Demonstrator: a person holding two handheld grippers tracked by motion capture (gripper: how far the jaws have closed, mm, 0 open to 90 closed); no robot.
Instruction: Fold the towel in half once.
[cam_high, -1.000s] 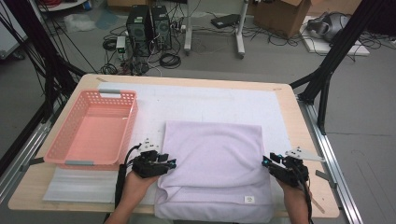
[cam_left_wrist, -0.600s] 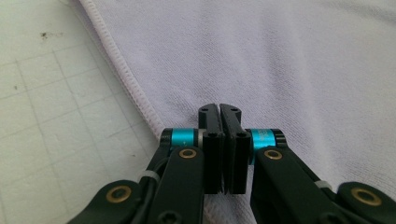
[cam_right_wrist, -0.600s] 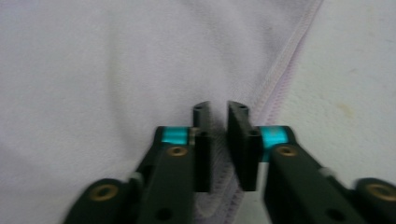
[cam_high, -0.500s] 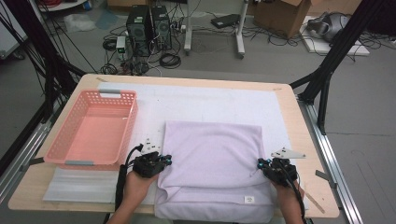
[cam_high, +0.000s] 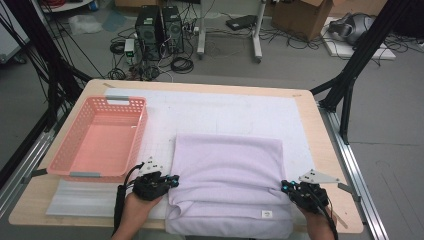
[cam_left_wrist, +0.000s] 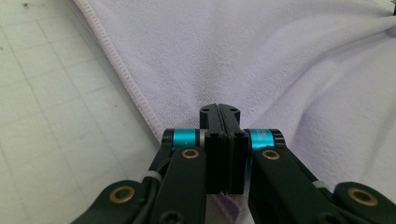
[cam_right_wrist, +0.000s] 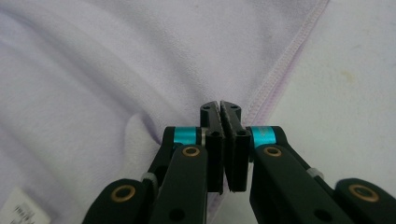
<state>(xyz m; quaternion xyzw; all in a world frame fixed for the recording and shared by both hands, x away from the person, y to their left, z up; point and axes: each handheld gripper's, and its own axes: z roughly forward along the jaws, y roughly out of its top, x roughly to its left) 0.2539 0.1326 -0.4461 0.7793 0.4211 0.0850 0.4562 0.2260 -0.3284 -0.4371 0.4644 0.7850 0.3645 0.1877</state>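
Note:
A folded lilac towel (cam_high: 227, 175) lies on the white mat at the table's near side, with a small white label (cam_high: 266, 214) at its near right corner. My left gripper (cam_high: 172, 181) sits at the towel's left edge, its jaws shut with lilac cloth pinched between them. In the left gripper view the closed jaws (cam_left_wrist: 219, 109) lie over the hemmed edge of the towel (cam_left_wrist: 261, 56). My right gripper (cam_high: 284, 187) is at the right edge. Its closed jaws (cam_right_wrist: 220, 106) hold the hem, and the towel (cam_right_wrist: 116, 60) puckers toward them.
An empty pink plastic basket (cam_high: 95, 174) stands at the left of the table. The white gridded mat (cam_high: 220, 112) covers the table's middle and far side. The wooden table edge (cam_high: 320, 130) runs close to the right gripper. Computers, cables and boxes lie on the floor beyond.
Both grippers have moved inward onto the towel's side edges and their jaws have closed on the cloth. The towel now creases toward the right gripper.

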